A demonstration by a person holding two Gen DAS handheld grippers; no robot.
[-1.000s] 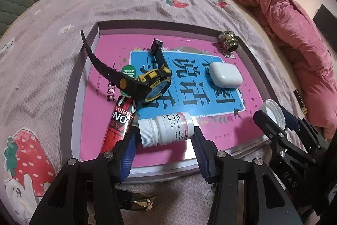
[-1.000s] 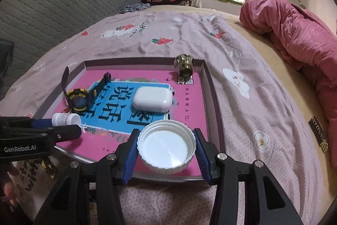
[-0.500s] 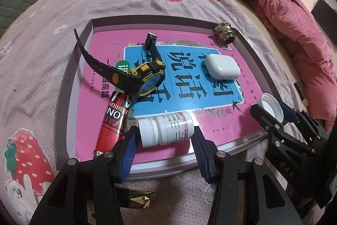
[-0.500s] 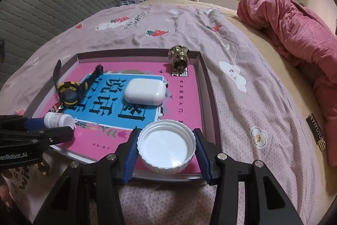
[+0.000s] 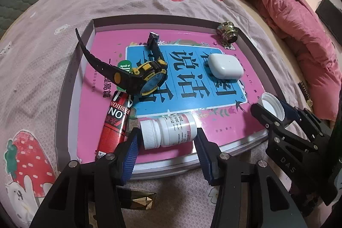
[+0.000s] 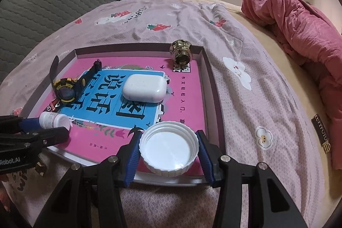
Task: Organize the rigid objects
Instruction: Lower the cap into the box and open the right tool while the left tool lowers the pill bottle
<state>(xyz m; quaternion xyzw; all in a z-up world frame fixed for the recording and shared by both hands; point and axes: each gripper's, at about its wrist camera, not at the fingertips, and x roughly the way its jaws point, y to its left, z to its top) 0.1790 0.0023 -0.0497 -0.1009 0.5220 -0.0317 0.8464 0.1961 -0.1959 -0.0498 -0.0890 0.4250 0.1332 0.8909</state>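
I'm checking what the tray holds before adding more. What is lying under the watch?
The watch rests on a pink and blue book that covers the tray floor. The top of a red tube reaches under its case. Anything beneath the book is hidden.

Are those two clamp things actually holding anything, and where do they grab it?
Yes. The left hand-held gripper clamps a white pill bottle end to end, cap and base. The right hand-held gripper pinches a white lid by its ribbed rim.
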